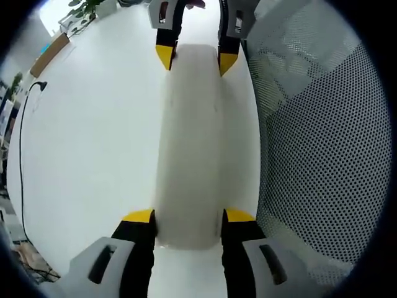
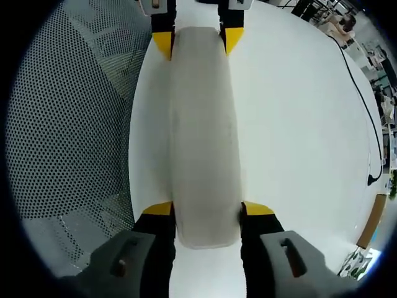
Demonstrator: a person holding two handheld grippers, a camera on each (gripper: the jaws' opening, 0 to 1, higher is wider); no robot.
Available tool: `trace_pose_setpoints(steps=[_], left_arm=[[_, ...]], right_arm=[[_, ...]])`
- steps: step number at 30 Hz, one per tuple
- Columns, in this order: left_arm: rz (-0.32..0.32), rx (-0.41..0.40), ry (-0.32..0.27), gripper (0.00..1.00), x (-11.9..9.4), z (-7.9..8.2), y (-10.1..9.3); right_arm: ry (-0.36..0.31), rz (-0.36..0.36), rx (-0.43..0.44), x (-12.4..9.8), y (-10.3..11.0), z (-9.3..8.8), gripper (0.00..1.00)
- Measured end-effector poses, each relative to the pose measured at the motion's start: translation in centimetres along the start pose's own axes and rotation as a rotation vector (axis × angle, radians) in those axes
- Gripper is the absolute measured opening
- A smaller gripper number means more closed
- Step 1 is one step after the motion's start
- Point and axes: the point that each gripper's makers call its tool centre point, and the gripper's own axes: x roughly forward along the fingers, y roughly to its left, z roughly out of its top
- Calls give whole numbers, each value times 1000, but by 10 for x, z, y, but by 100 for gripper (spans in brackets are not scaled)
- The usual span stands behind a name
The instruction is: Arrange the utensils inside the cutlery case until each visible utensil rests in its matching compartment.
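Oddly mirrored: both tools, left tool (image 1: 188, 218) and right tool (image 2: 208, 211), clamped on opposite ends of one white case (image 1: 189, 143), black cable (image 1: 22, 143) beyond.

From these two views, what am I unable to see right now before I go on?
- Inside of the white case: its closed top hides any utensils or compartments, in both views.
- Perforated metal mesh: cut off by the left gripper view's edge, so its full shape is unclear.
- Items beyond the table edge: too small and distorted in the right gripper view.
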Motion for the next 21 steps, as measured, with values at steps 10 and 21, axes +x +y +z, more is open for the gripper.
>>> trace_pose_setpoints(steps=[10,21], left_arm=[[0,-14,-5,43,0,0,0],[7,-45,-54,45,-1,1,0]], right_arm=[[1,-5,1,0,-1,1,40],[8,-2,-2,0,0,1,40]])
